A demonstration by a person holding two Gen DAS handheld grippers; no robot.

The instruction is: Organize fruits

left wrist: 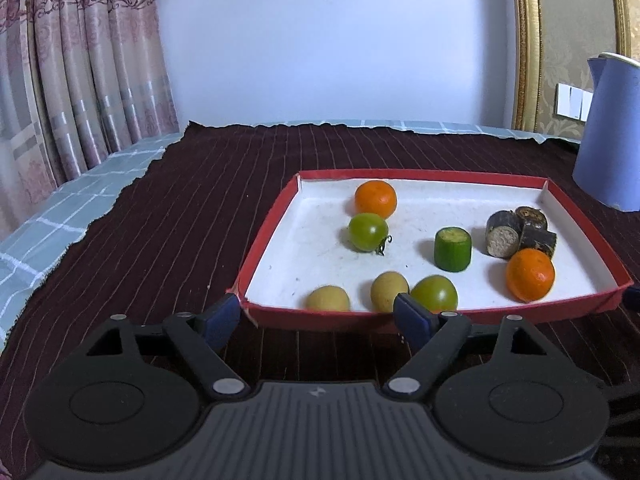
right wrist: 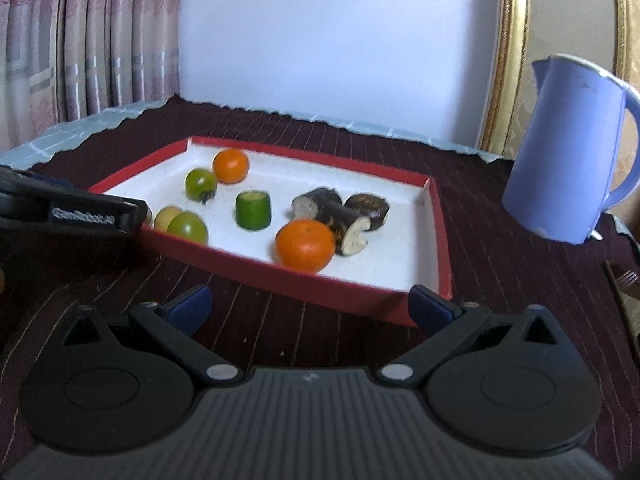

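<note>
While both grippers hover at red tray (left wrist: 420, 318) near edge, left gripper (left wrist: 320, 316) and right gripper (right wrist: 310, 306) gape empty (fruit all inside tray).

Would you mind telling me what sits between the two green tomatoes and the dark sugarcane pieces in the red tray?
A short green cylinder stands upright there, touching neither, clearest in the left wrist view.

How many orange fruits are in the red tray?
2. One orange fruit lies near the far wall of the red tray, behind a green tomato. The other orange fruit lies at the near right, beside the dark pieces. None seems hidden.
</note>
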